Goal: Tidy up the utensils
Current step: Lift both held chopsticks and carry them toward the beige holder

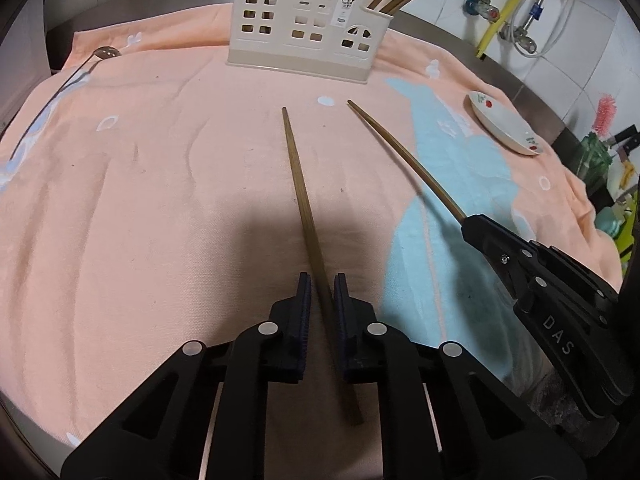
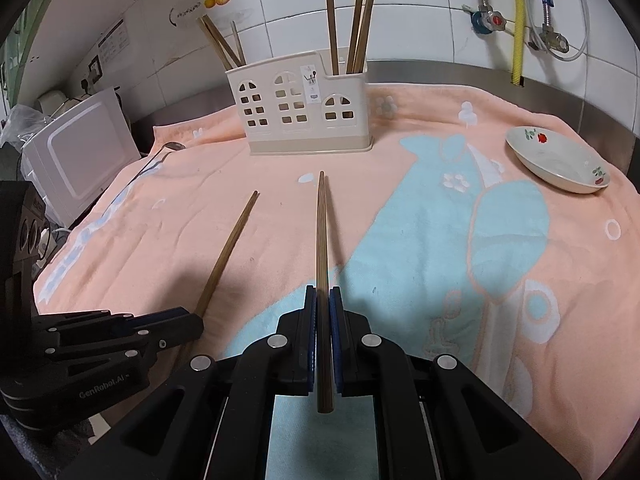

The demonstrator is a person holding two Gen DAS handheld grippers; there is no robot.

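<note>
Right wrist view | holder (image 2: 304, 108) held upright chopsticks in both end slots | bowl (image 2: 560, 162) empty | left gripper (image 1: 322, 292) and right gripper (image 2: 322, 300) each clamped one brown chopstick (image 1: 300, 184) (image 2: 321, 232).

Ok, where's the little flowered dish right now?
The flowered dish sits at the far right edge of the peach towel in the right wrist view, right of the cream utensil holder and apart from both held chopsticks.
</note>
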